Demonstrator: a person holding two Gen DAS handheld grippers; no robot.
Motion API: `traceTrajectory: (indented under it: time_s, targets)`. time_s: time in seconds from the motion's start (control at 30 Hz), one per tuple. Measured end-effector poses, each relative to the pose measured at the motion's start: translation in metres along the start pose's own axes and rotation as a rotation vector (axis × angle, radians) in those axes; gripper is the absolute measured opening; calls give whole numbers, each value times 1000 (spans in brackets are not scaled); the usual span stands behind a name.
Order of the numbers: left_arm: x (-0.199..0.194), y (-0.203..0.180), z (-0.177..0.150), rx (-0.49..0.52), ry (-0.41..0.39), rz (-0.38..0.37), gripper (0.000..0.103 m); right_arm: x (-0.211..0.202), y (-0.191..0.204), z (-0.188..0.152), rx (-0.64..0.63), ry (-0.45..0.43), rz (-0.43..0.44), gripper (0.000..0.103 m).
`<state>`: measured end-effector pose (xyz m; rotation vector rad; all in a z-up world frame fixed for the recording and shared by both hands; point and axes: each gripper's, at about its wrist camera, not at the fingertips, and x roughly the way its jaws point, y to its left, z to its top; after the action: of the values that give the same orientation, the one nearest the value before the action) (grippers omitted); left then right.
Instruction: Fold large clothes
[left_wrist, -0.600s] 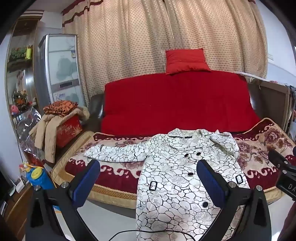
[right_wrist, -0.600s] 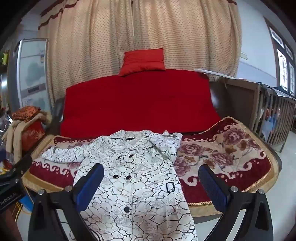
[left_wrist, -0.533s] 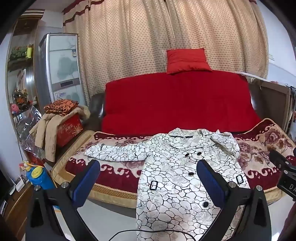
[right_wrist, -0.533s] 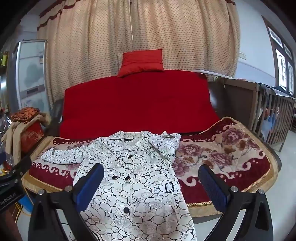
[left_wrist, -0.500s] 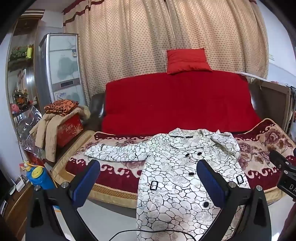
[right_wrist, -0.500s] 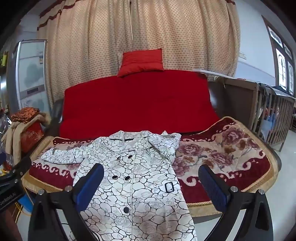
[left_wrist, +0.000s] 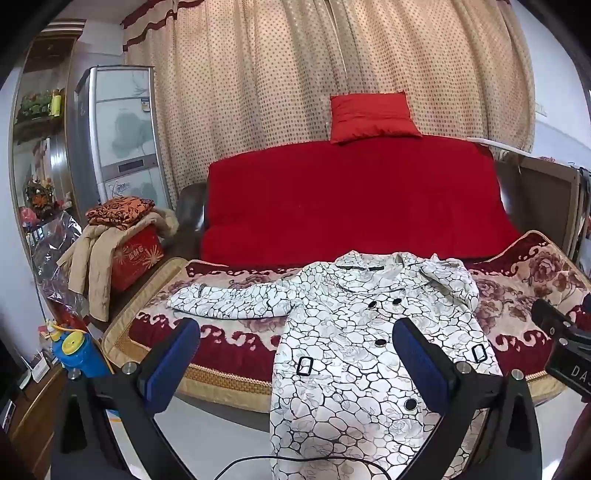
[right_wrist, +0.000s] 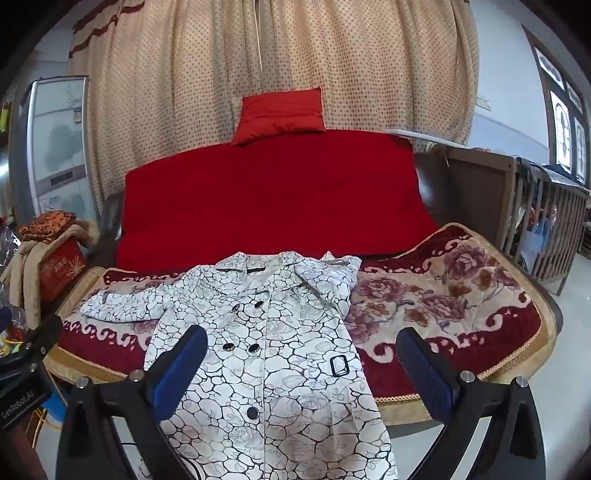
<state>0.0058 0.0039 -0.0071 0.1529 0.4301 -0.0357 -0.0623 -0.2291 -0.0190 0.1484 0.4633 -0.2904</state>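
Note:
A white coat with a black crackle print and dark buttons lies face up on the sofa seat, its hem hanging over the front edge. Its left sleeve is spread out sideways; the right sleeve is folded in over the body. The coat also shows in the right wrist view. My left gripper is open and empty, held in front of the coat's lower part. My right gripper is open and empty, in front of the coat's right side.
The sofa has a red back cover, a red cushion on top and a floral blanket on the seat. A red box with clothes piled on it stands at the left. A wooden railing is at the right.
Both views have shifted only slightly; the coat and both open grippers stay as they were.

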Motion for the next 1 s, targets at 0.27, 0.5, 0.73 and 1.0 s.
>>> traceTrajectory:
  time_s: [0.27, 0.5, 0.73, 1.0]
  targets:
    - [0, -2, 0, 2, -3, 5, 103, 1, 3, -5, -9, 12, 7, 103]
    - [1, -2, -1, 7, -2, 4, 103, 0, 5, -6, -1, 11, 7, 103]
    - [2, -3, -2, 13, 3, -1, 103, 1, 3, -4, -3, 19, 8, 103]
    - [1, -3, -2, 14, 1, -2, 103, 2, 4, -3, -6, 21, 10, 103]
